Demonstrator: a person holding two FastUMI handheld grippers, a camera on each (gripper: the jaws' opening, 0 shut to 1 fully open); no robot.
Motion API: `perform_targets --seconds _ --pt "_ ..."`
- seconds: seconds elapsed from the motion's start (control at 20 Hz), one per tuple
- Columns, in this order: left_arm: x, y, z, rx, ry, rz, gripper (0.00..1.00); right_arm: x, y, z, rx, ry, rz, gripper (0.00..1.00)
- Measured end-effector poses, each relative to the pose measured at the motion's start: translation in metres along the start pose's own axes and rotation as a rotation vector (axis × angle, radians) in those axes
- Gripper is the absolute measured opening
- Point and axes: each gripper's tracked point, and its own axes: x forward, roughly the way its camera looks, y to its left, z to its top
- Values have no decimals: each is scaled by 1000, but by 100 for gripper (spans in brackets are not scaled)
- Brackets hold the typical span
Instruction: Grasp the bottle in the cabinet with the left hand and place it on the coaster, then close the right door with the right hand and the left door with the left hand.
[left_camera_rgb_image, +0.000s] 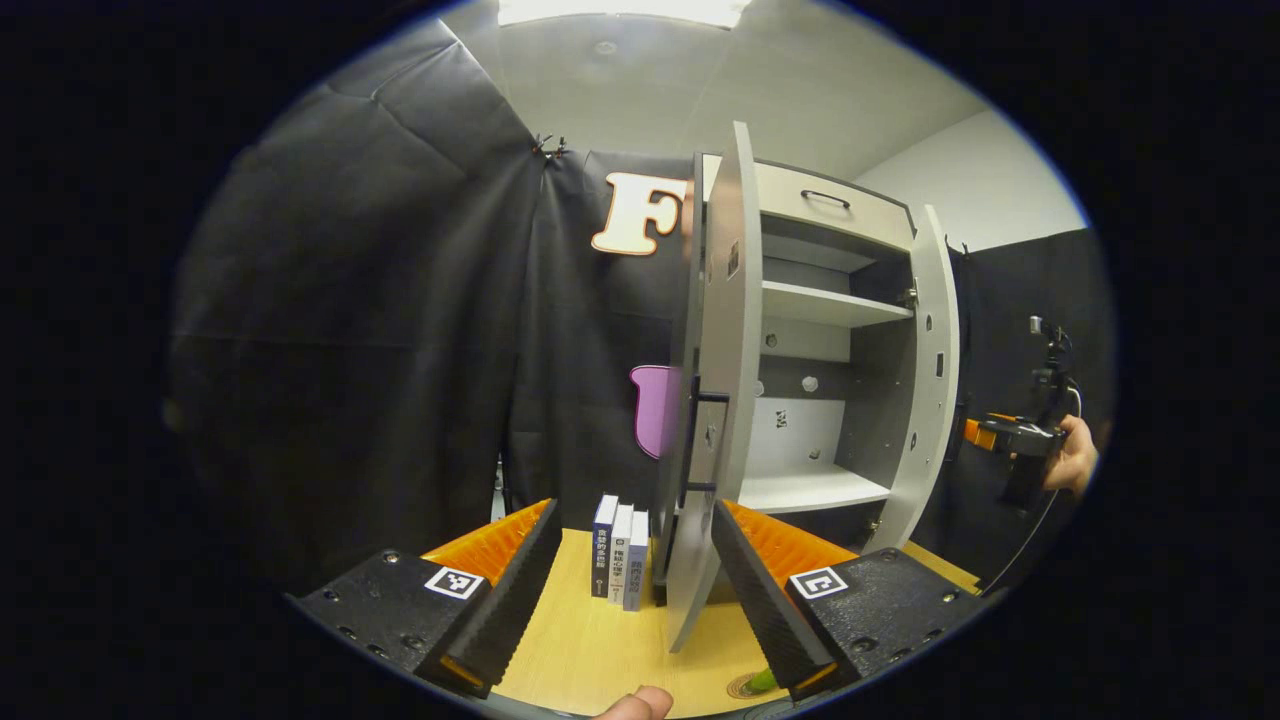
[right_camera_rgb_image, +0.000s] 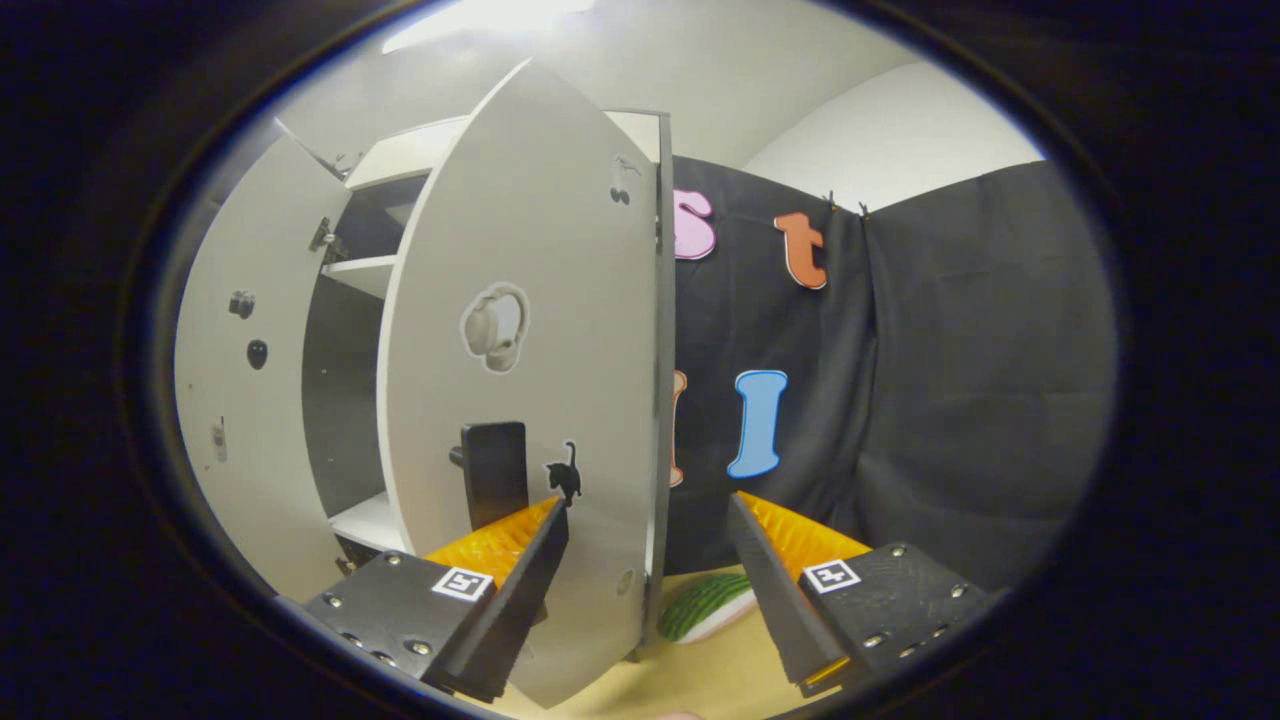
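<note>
1. Left gripper view, left side: the left tool (left_camera_rgb_image: 632, 590) is spread wide and holds nothing. It hovers over the tabletop (left_camera_rgb_image: 590, 650), with three upright books (left_camera_rgb_image: 620, 550) just beyond it.
2. The left door (left_camera_rgb_image: 712, 400) stands edge-on straight ahead. A push that lands on its thin edge could slip off, or swing it only part way.
3. The cabinet (left_camera_rgb_image: 830, 330) shows bare shelves and no bottle on them. A green sliver on a round disc at the bottom rim (left_camera_rgb_image: 758, 682) may be the bottle on the coaster, but it is cut off, so I cannot tell.
4. Far right, a hand holds the other tool (left_camera_rgb_image: 1010, 435), which is too small to read.
5. Right gripper view: the right tool (right_camera_rgb_image: 650, 585) is also wide open and empty, close to the right door (right_camera_rgb_image: 530, 400) by its dark handle (right_camera_rgb_image: 494, 472).
6. A fast shove could slam the door or rock the cabinet.
7. A green ribbed object (right_camera_rgb_image: 705, 603) lies low behind the door, half hidden.
</note>
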Motion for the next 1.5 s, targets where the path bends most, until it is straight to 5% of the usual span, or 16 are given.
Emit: perform_targets --seconds 0.25,0.5,0.85,1.25,1.5 --pt "20 18 -2 16 14 -6 96 -7 32 0 -8 -7 59 92" --pt "45 35 -12 10 42 -22 96 -20 41 8 45 -25 51 100" --pt "85 57 -25 19 74 -35 96 -54 49 17 4 -66 66 97" --pt "131 31 -21 30 77 -105 93 -99 53 4 -54 -38 114 97" --pt "143 -4 -13 18 69 -136 96 -120 43 12 30 -60 119 96"
